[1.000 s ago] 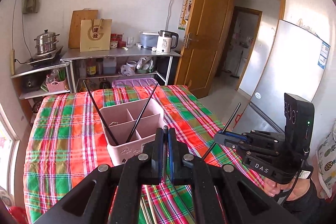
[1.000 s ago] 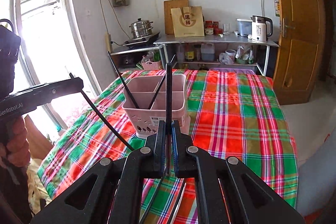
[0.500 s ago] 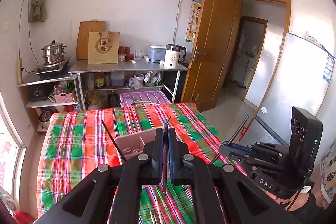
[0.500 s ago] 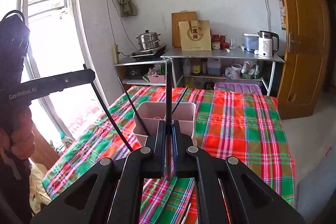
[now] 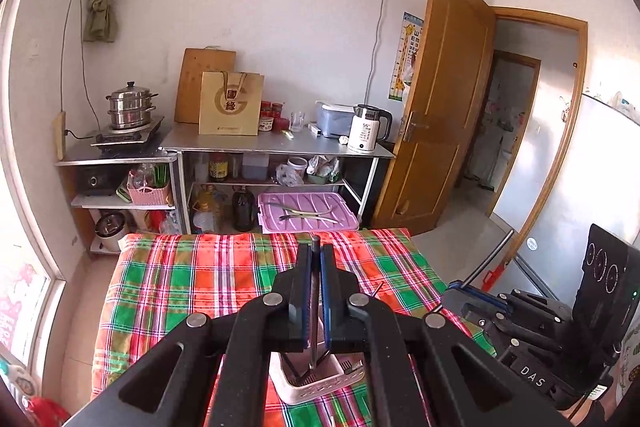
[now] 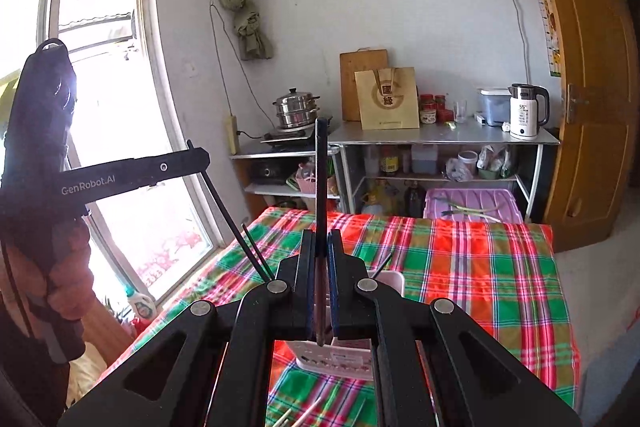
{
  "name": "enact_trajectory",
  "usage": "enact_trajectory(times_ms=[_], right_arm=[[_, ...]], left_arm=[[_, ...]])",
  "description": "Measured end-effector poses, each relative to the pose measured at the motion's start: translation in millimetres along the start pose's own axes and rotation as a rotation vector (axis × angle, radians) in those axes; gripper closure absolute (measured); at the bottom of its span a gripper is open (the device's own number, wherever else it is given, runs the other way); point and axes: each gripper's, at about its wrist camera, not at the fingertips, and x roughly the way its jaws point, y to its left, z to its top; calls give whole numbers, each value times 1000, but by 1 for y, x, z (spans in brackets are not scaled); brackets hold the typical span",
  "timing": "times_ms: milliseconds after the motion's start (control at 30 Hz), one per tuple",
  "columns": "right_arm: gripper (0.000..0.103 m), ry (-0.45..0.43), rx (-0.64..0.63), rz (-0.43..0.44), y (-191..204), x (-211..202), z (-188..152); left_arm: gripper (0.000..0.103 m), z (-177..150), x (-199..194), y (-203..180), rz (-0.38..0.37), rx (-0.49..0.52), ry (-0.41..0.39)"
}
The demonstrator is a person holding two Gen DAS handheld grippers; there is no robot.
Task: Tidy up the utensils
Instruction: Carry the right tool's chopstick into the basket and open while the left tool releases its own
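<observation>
My left gripper (image 5: 315, 259) is shut on a black chopstick (image 5: 315, 303) that stands upright over the pink utensil holder (image 5: 316, 385) on the plaid tablecloth (image 5: 192, 279). My right gripper (image 6: 319, 247) is shut on another black chopstick (image 6: 321, 179), held upright above the same pink holder (image 6: 340, 359). In the right wrist view the left gripper (image 6: 200, 163) sits at the left with its chopstick (image 6: 228, 219) slanting down toward the holder. In the left wrist view the right gripper (image 5: 456, 287) is at the right. Black chopsticks stand in the holder.
Loose pale chopsticks (image 6: 304, 413) lie on the cloth near the front edge. Behind the table stand a metal shelf (image 5: 280, 147) with a kettle (image 5: 366, 127), a steamer pot (image 5: 130, 105) and a purple bin (image 5: 306, 213). A window (image 6: 100, 107) is left, a door (image 5: 444, 107) right.
Both grippers rose and drew back with their chopsticks. The pink holder dropped low in both views and is now largely hidden behind the fingers.
</observation>
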Motion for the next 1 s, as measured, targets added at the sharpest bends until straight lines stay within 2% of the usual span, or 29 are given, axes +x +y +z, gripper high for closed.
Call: enact_trajectory(times_ms=[333,700,867,933,1000], right_arm=[[98,63,10,-22,-1,43,-18],[97,205,54,-37,-18,86,-56],[96,222,56,-35,-19,86,-63],[90,207,56,-36,-19,79,-62],[89,189,55,-35,-20,70,-60]], left_arm=[[99,-27,36,31,4,-44,58],[99,-65,75,48,19,-69,145],[98,-71,71,47,41,-44,126],[94,-71,64,46,47,-36,106],[83,-70,54,43,49,-29,79]])
